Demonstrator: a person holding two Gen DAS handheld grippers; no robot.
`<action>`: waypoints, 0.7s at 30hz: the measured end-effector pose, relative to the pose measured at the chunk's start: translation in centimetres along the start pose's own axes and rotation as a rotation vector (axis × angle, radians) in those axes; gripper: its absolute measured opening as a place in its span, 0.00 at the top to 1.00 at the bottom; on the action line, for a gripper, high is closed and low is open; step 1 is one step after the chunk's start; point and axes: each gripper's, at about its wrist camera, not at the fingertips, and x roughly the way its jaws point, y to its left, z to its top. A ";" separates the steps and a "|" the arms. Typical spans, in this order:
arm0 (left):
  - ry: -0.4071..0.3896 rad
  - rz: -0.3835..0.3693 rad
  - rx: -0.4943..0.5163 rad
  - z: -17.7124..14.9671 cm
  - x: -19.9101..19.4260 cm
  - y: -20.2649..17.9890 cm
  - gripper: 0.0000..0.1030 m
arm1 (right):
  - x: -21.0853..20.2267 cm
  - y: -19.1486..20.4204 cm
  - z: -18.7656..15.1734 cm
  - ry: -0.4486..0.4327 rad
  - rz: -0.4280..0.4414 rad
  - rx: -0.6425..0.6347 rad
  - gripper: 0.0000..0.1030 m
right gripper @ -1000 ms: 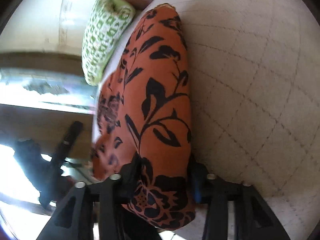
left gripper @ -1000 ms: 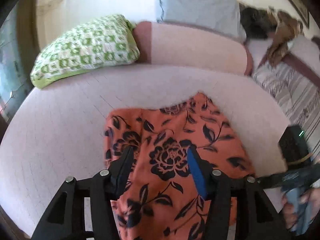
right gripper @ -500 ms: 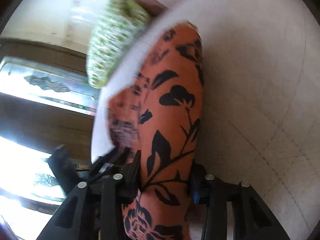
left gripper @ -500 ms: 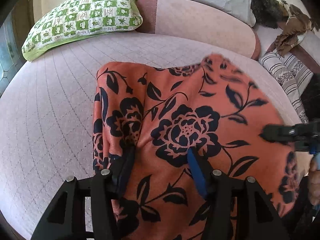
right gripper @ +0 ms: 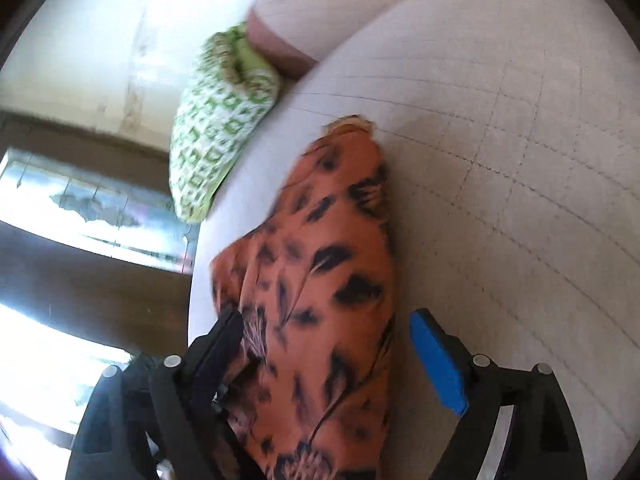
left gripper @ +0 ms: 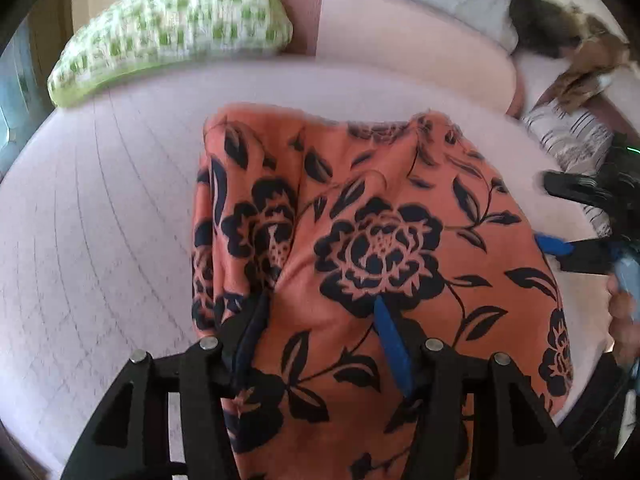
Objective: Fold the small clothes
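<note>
An orange garment with black flowers lies folded on the pale pink quilted bed. My left gripper is shut on a bunched fold at its near edge, with cloth draped over both fingers. In the right wrist view the same garment runs away from me between the fingers of my right gripper. Its jaws are opening: the blue pad stands off the cloth, while the black finger still touches it. The right gripper also shows at the garment's right edge, held by a hand.
A green-and-white checked pillow and a pink bolster lie at the far side of the bed. Striped cloth and a brown heap of clothes sit at the far right. The bed's edge drops off beside the garment.
My right gripper's jaws have spread and let go of the garment, and it has drawn back. My left gripper has sunk, laying the garment on the bed.
</note>
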 end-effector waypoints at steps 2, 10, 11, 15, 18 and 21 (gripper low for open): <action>0.010 0.011 0.008 0.4 -0.2 -0.4 0.45 | 3.6 -0.3 0.9 0.113 0.026 0.024 0.37; 0.001 0.003 0.023 0.1 0.1 -0.3 0.46 | 4.8 1.2 -0.5 0.116 -0.145 -0.139 0.52; 0.003 0.006 0.027 0.3 -0.4 -0.4 0.46 | 4.6 0.9 -0.1 0.116 -0.104 -0.092 0.45; -0.133 -0.033 0.039 1.3 -4.8 -0.9 0.45 | 1.6 2.4 1.9 -0.025 -0.089 -0.105 0.24; -0.081 -0.004 0.071 1.1 -3.5 -1.1 0.45 | 1.9 0.9 4.2 -0.083 -0.097 -0.013 0.07; 0.003 0.004 0.056 -0.6 0.3 -0.4 0.44 | 6.5 0.1 5.3 0.071 -0.106 -0.010 0.57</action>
